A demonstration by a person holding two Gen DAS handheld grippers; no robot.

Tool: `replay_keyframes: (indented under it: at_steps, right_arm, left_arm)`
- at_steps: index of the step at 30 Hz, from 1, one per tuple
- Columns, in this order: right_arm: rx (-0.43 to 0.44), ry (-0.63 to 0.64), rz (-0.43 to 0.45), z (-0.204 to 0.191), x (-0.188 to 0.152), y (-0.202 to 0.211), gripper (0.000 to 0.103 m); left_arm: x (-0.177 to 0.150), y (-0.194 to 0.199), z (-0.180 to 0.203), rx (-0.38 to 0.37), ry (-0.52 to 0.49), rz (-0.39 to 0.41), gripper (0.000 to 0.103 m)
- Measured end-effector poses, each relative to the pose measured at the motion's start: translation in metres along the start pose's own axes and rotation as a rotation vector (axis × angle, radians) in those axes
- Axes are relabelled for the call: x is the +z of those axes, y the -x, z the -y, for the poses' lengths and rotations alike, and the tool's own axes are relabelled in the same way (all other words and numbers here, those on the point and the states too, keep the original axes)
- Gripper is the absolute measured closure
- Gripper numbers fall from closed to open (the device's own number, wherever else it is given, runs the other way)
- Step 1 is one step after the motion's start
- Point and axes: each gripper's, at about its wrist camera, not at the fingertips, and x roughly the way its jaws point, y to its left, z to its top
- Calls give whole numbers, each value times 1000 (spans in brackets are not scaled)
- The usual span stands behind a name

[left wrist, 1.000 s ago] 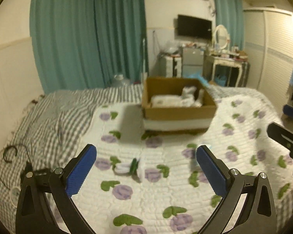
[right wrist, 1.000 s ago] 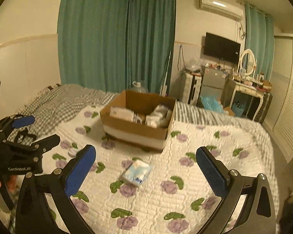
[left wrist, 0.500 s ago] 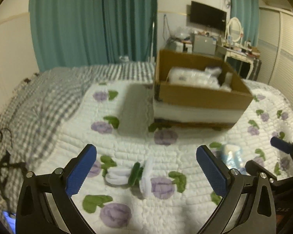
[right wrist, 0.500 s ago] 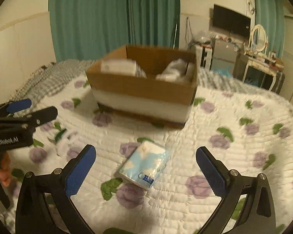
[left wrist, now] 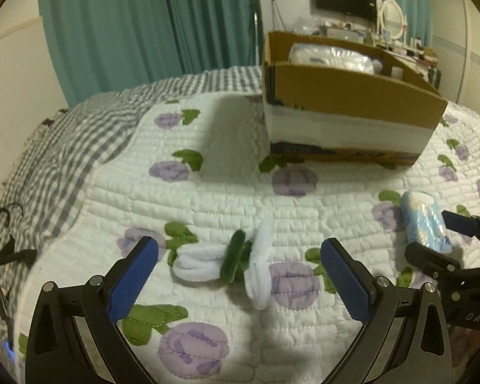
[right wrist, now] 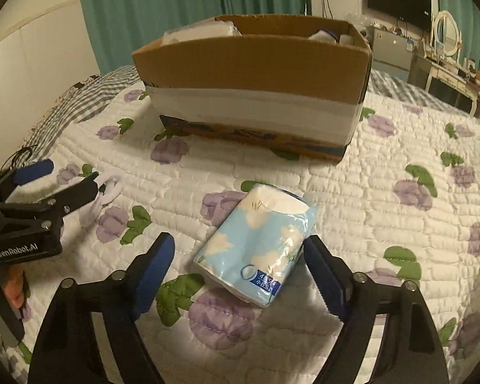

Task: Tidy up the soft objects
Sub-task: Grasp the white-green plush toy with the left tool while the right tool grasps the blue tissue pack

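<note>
Now poised wide open, left gripper (left wrist: 240, 275) over white-and-green fluffy fabric bundle (left wrist: 230, 260), right gripper (right wrist: 238, 270) straddling blue cloud-print plastic tissue pack (right wrist: 256, 243) on floral quilt (right wrist: 368, 211), apparently for loading into brown cardboard box (right wrist: 252, 64).

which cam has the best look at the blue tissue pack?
Right wrist: the tissue pack lies centred and close between the open right gripper, its printed label visible. Left wrist shows the pack only small at the right edge, partly behind the right gripper's fingers.
</note>
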Motion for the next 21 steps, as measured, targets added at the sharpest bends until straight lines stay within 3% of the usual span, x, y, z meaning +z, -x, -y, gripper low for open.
replay_keyframes:
  at_steps: [5,8,10,12,14,15,16,21]
  right_arm:
    - [0,-18,0,4,-2,-3,31]
    - [-1,-9,-1,4,-3,-3,34]
    - [0,-10,-2,4,-3,-3,34]
    - [-1,-10,-5,4,-3,-4,35]
    - [-6,-3,-6,3,-3,-3,36]
    - [-7,-1,-5,2,-3,-3,36]
    - [-9,1,-5,2,-4,-2,36]
    - [-12,0,8,3,-4,3,38]
  left_arm:
    - [-3,-13,-1,-22,31,-57,1]
    - [-5,-21,1,-20,23,-89,11]
    - [-6,-26,2,-2,22,-108,12]
    - [-6,-29,2,11,17,-115,27]
    - [-6,-30,2,4,19,-121,29]
    - [-7,-29,1,2,21,-117,40]
    - [-7,-28,0,-1,25,-113,44]
    - [-7,-22,0,-30,17,-75,50]
